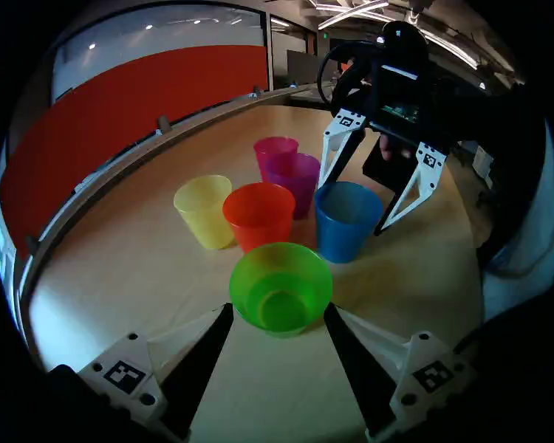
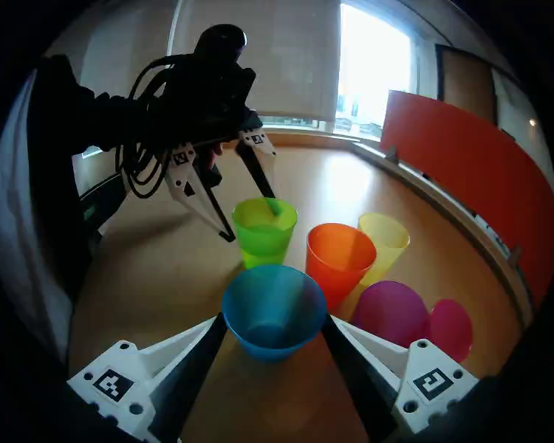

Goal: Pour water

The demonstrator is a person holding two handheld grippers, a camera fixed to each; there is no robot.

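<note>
Grippers, both spread – your left gripper [image 1: 278, 308] brackets green cup [image 1: 281, 284], right gripper [image 2: 273, 318] brackets blue cup [image 2: 273, 303], seemingly staged for pouring

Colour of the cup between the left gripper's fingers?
Translucent green. The cup shows clearest in the left gripper view, flanked by the left gripper.

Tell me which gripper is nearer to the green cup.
Left. The left gripper has the green cup between its fingers; the right gripper is around the blue cup beside it.
</note>
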